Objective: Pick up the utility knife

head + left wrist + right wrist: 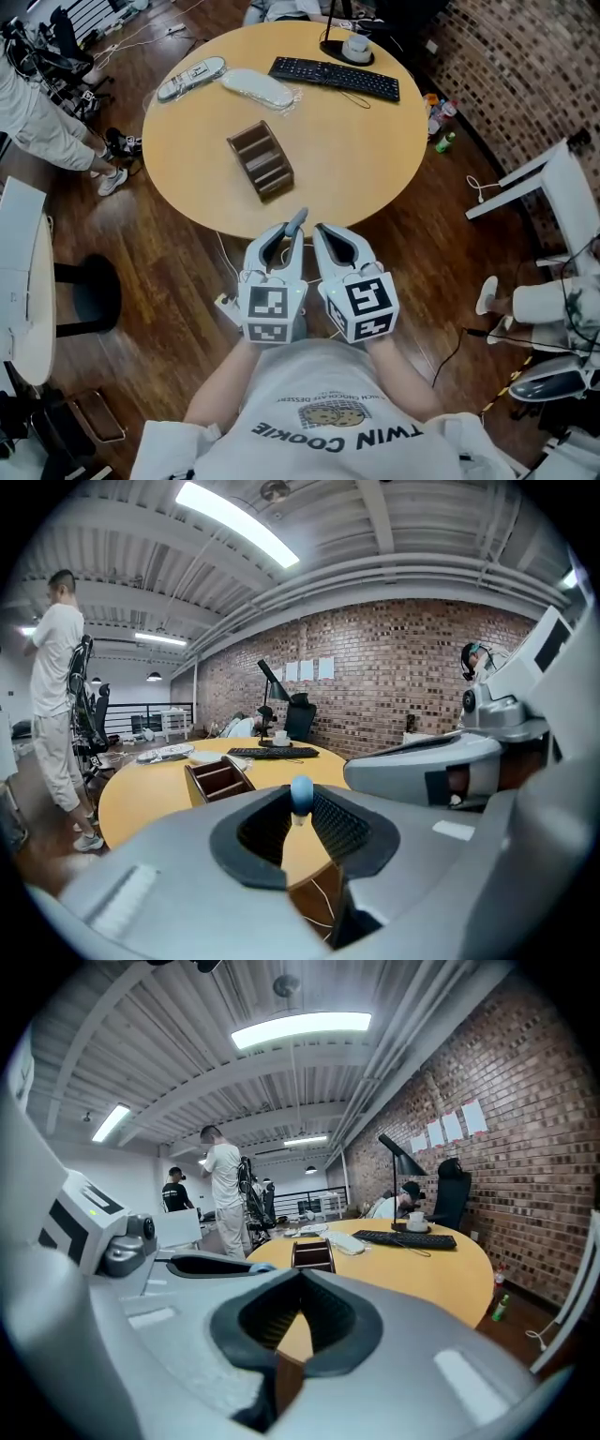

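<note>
The utility knife is a slim blue-grey thing that sticks out past the tips of my left gripper. That gripper is shut on it. In the left gripper view the knife's rounded blue end shows between the jaw tips of the left gripper. My right gripper is held close beside the left one, its jaw tips together with nothing between them; the right gripper view shows the same. Both grippers hang in front of the person's chest, just short of the round table's near edge.
On the round wooden table stand a brown organizer, a black keyboard, a lamp base with a cup and two white objects. A person stands at the left. A white desk is at the right.
</note>
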A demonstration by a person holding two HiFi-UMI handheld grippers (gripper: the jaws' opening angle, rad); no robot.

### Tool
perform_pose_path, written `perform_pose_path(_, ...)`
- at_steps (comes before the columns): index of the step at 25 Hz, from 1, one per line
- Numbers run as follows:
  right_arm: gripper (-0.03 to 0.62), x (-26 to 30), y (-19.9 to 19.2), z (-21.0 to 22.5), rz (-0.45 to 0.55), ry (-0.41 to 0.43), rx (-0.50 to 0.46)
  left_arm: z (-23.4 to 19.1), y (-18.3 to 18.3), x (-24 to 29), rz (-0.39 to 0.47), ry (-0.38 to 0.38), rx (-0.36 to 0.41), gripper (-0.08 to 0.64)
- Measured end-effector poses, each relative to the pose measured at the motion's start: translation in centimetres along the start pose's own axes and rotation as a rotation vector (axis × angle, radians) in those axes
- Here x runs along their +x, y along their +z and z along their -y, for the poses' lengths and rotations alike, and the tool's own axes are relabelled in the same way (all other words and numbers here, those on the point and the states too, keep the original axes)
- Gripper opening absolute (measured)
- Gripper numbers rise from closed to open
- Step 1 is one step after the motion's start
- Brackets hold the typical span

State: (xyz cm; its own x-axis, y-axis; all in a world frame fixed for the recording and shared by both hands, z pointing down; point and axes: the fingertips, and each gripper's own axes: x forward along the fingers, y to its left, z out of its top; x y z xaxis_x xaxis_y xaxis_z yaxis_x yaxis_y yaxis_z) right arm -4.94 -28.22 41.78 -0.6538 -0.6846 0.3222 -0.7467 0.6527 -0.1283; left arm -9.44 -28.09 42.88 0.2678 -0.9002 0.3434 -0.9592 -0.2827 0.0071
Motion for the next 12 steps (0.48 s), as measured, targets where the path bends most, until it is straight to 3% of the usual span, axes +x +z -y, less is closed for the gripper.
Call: perform_pose_path(12,0.000,-9.2,-2.0,-1.0,0.052,0.042,-0.025,7.7,-1.0,-6.2,0.050,0.059,-0.051,0.074)
